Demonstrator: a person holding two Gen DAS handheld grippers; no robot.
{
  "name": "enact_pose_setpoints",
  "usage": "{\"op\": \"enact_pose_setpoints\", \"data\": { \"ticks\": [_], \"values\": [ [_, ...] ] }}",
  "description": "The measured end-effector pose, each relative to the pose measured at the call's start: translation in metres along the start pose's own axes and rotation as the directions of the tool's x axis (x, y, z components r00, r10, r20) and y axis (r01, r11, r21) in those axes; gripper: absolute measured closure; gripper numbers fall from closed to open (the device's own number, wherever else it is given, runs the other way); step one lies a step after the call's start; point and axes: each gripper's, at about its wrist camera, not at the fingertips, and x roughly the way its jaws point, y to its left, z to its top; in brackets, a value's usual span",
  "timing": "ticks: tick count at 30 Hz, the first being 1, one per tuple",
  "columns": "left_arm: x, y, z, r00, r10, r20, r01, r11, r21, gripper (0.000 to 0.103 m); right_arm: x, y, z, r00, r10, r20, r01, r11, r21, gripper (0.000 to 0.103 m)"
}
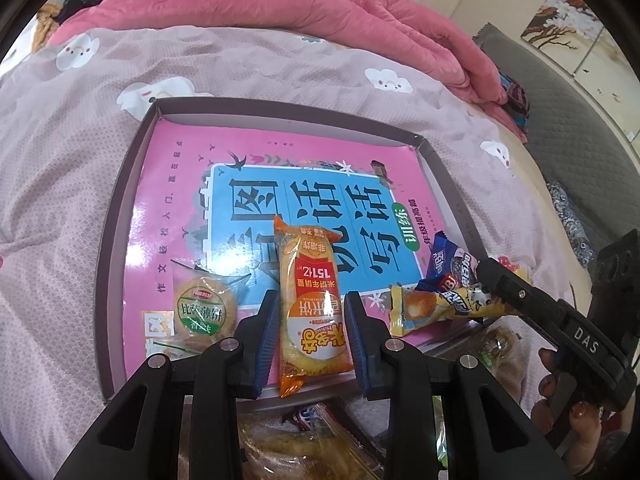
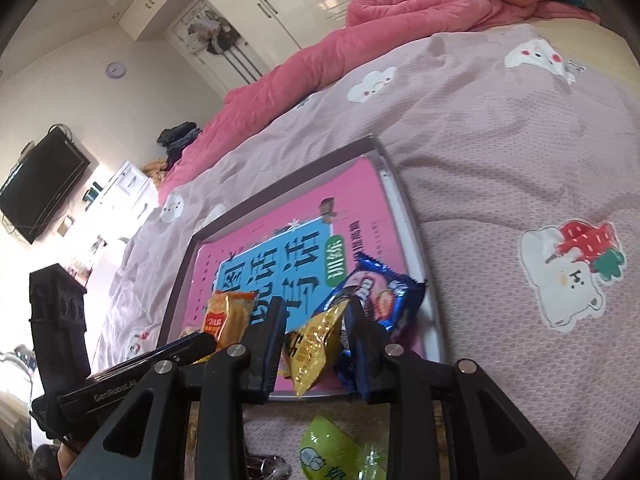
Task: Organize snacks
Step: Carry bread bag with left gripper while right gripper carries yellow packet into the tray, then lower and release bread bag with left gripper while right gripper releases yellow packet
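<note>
My left gripper (image 1: pixel 312 320) clenches the orange rice-cracker packet (image 1: pixel 310 304) over the tray's (image 1: pixel 120 216) six o'clock edge. My right gripper (image 2: pixel 316 336) stands loose around the yellow packet (image 2: pixel 316 344), blue packet (image 2: pixel 380 292) at one o'clock.

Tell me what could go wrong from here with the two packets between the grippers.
1. The orange packet in the left gripper overhangs the box at its near edge; released here, it may slide onto the bedspread.
2. The yellow packet between the fingers of the right gripper lies against the blue packet; pulling it away may drag that one over the rim.
</note>
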Motion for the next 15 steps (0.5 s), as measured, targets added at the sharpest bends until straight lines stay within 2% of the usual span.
{"op": "enact_pose_setpoints", "data": {
  "ticks": [5, 11, 15],
  "values": [
    [-0.0033, 0.0002, 0.0000, 1.000, -0.002, 0.005, 0.002, 1.000, -0.002, 0.070, -0.0033, -0.0078, 0.0036, 0.999, -0.033, 0.028, 0.032, 0.999, 0.018, 0.073],
    [-0.0065, 0.0005, -0.0003, 1.000, -0.004, 0.012, 0.004, 1.000, -0.004, 0.070, -0.0030, -0.0047, 0.0036, 0.992, -0.118, 0.048, 0.120, 0.992, -0.031, 0.073],
    [-0.0101, 0.0005, -0.0006, 1.000, -0.007, 0.021, 0.007, 1.000, -0.006, 0.070, 0.0017, 0.0009, 0.0010, 0.991, -0.129, 0.037, 0.131, 0.989, -0.065, 0.073]
  ]
}}
